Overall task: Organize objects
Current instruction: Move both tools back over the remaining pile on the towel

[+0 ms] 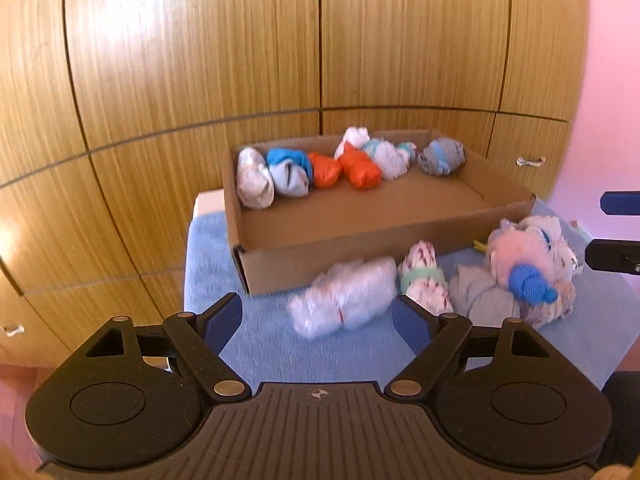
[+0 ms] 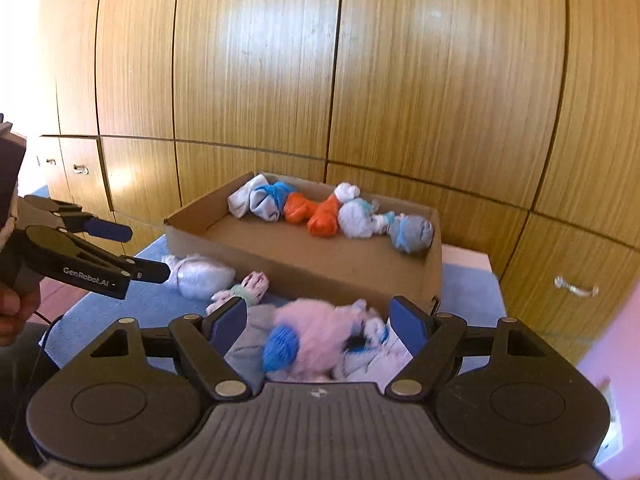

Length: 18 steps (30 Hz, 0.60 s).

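The left gripper [image 1: 318,322] has its fingers spread, empty, with the fluffy white sock bundle [image 1: 344,302] lying just ahead between them, long axis crosswise; the right gripper [image 2: 320,322] likewise gapes over the pink bundle [image 2: 320,332], perhaps touching; beyond, the cardboard box [image 1: 320,256] holds rolled socks.

1. The cardboard box [image 1: 360,236] is plain brown.
2. Inside it, two sock bundles [image 1: 344,170] are orange.
3. The towel [image 1: 256,344] is light blue.
4. One sock roll [image 1: 424,280] is white with red marks and a green band.
5. The cabinet doors [image 1: 192,60] show a striped wood grain.
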Each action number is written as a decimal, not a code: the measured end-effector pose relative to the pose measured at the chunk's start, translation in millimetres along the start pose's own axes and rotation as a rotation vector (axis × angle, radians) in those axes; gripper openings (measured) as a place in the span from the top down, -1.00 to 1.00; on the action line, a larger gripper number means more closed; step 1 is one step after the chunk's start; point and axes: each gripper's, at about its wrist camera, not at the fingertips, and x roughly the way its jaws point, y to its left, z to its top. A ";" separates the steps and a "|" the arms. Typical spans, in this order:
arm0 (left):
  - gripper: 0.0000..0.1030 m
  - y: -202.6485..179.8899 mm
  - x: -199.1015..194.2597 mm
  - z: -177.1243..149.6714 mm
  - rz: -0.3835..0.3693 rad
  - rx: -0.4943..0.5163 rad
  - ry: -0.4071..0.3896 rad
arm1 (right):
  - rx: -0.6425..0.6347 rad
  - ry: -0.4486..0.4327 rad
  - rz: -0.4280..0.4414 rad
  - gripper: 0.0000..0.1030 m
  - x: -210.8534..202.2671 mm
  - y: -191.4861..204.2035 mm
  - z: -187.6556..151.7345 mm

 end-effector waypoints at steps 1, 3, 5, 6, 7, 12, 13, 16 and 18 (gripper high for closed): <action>-0.67 -0.3 -0.9 -1.4 0.003 0.004 0.001 | 0.007 0.004 0.000 -0.47 -1.9 0.8 -1.1; -0.67 -1.6 -1.1 -2.0 0.009 0.004 0.010 | 0.020 0.010 -0.006 -0.47 -6.9 3.4 -2.9; -0.68 -2.7 -0.5 -2.6 0.017 -0.001 0.015 | 0.028 0.014 -0.013 -0.47 -7.9 4.8 -2.6; -0.68 -3.4 0.0 -2.7 0.020 -0.004 0.016 | 0.030 0.013 -0.019 -0.47 -8.9 6.3 -2.5; -0.68 -4.2 0.6 -2.6 0.021 -0.006 0.018 | 0.034 0.013 -0.020 -0.47 -8.2 7.2 -2.2; -0.71 -8.6 4.8 -2.9 0.042 0.017 0.030 | 0.035 0.014 -0.019 -0.47 -4.8 12.8 -1.2; -0.71 -9.5 5.7 -2.8 0.045 0.023 0.030 | 0.035 0.014 -0.018 -0.47 -4.0 13.5 -1.2; -0.72 -12.1 8.7 -2.0 0.053 0.042 0.031 | 0.033 0.018 -0.011 -0.47 -1.0 15.5 -0.6; -0.73 -12.3 12.0 -1.6 0.053 0.040 0.033 | 0.028 0.021 -0.008 -0.47 2.4 17.2 0.2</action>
